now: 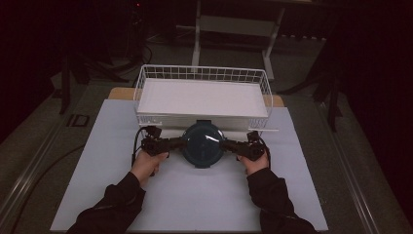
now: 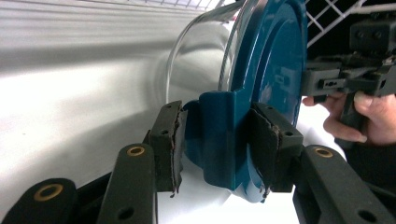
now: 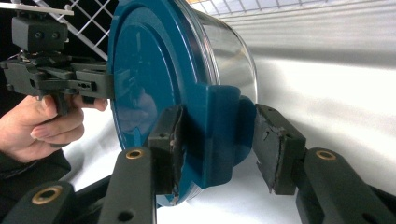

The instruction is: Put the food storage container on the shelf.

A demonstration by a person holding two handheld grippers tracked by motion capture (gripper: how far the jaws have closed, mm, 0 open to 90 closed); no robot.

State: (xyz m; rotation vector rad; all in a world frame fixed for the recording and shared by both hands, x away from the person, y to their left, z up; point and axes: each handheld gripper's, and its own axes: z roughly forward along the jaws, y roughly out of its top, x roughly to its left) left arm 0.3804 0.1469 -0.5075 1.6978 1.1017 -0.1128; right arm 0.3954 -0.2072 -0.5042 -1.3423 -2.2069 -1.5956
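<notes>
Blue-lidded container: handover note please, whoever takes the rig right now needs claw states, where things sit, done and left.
Left claw: pads pressed on the left lid tab of the blue-lidded container.
Right claw: around the opposite tab; one pad touches, the other stands off, so not clamped.
Container: glass body, blue lid on, between both claws over the white table, just in front of the white wire basket. Whether it rests on the table I cannot tell.
Done: both claws are at the tabs.
Left: probably close the right claw before any lift or move.
</notes>
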